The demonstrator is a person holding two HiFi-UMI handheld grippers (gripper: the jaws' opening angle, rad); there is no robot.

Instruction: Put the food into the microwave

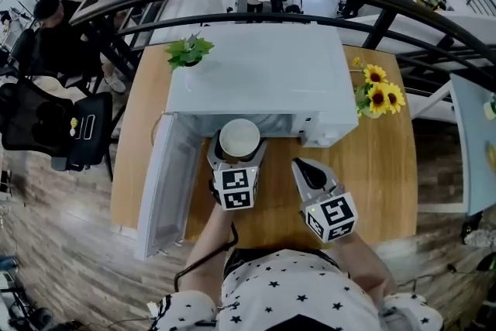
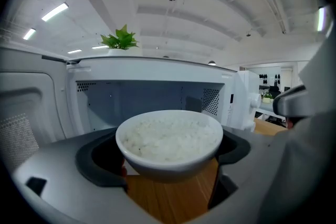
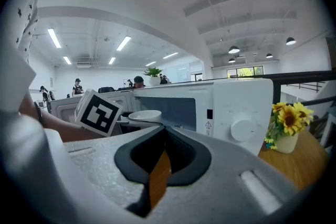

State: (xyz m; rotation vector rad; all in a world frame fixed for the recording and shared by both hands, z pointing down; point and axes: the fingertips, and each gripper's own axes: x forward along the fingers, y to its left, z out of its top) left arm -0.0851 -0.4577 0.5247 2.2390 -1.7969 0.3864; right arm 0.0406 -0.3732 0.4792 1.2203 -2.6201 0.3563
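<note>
While we clamp the rice bowl (image 1: 239, 138) upright, rim skyward, in our left gripper (image 2: 168, 176) before the open microwave (image 1: 256, 74), our right gripper (image 1: 307, 169) hovers closed, empty, above the tabletop (image 1: 380, 167).

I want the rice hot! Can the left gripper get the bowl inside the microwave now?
Probably yes. The door of the microwave is swung open to the left, the inside looks empty, and the left gripper holds the bowl of rice right at the opening.

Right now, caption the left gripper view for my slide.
Left gripper holds a bowl of rice in front of the open microwave.
</note>
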